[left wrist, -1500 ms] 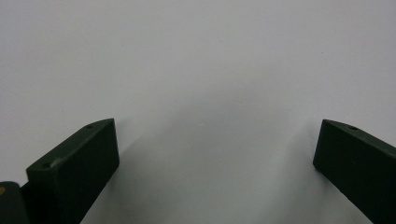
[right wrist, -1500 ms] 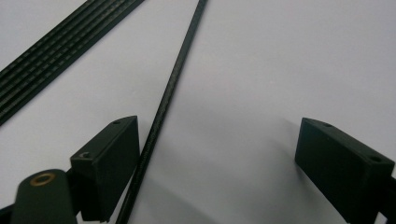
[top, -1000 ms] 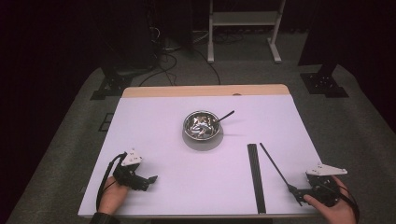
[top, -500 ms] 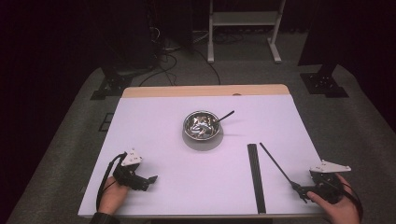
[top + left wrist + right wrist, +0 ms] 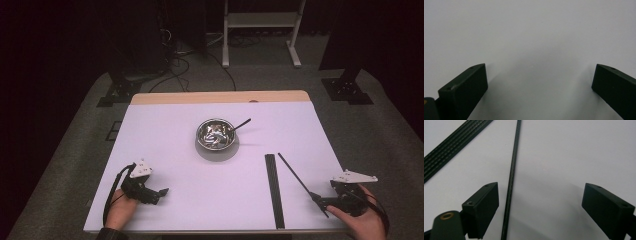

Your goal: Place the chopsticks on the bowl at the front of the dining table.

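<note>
A thin black rod [image 5: 300, 182] lies slanted on the white table [image 5: 170, 140] at the front right, beside a flat black ribbed strip [image 5: 274, 190]. My right gripper [image 5: 320, 201] sits at the rod's near end. In the right gripper view it [image 5: 541, 187] is open, and the rod [image 5: 511, 180] runs between the jaws close to the left one, touching neither. The strip [image 5: 451, 147] crosses the upper left there. My left gripper [image 5: 159, 195] rests at the front left, open [image 5: 540, 66] over bare table with nothing between its jaws.
A metal bowl [image 5: 216, 135] with several small metal pieces and a dark-handled utensil [image 5: 240, 124] stands mid-table. A wooden edge [image 5: 220, 97] borders the far side. Beyond the table are stand legs and cables on a dark floor.
My right gripper has shifted slightly to the right along the front edge. The left gripper, rod, strip and bowl have stayed put.
</note>
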Motion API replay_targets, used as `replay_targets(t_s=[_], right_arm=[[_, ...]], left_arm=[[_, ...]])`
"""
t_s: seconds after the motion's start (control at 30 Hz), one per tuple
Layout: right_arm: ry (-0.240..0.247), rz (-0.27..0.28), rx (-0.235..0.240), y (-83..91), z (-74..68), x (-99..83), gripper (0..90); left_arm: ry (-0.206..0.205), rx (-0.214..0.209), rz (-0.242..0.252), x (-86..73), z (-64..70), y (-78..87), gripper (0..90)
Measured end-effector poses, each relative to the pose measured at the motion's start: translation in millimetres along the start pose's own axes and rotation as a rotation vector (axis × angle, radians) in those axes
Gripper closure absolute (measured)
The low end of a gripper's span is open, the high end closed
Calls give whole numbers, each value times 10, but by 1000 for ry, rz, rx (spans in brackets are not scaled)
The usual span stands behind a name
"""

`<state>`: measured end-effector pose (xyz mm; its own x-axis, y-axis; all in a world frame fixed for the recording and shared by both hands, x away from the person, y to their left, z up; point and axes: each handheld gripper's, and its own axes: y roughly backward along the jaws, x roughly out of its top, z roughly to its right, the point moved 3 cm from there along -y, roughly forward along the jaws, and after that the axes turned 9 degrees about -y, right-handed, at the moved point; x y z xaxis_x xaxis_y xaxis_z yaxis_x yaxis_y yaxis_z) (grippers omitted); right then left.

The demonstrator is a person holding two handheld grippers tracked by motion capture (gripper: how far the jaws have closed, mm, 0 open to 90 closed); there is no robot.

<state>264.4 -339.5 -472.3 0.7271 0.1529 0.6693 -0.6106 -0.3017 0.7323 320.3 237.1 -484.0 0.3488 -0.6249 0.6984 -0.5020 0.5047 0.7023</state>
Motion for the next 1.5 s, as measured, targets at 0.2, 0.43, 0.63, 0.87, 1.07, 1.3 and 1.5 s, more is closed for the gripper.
replay_targets(t_s=[0.2,0.43,0.63,0.87,1.07,1.3,1.5], right_arm=[[-3,8,13,-17,-27,39,158],[4,38,27,-11,-96,136,307],[8,44,34,-28,-134,189,416],[16,37,51,-83,-177,266,518],[15,28,65,-154,-202,324,582],[20,6,88,-244,-240,381,645],[22,-16,90,-311,-239,408,703]], left_arm=[[1,0,0,0,0,0,0],[1,0,0,0,1,0,0],[1,0,0,0,1,0,0],[1,0,0,0,1,0,0],[1,0,0,0,1,0,0],[0,0,0,0,0,0,0],[1,0,0,0,1,0,0]])
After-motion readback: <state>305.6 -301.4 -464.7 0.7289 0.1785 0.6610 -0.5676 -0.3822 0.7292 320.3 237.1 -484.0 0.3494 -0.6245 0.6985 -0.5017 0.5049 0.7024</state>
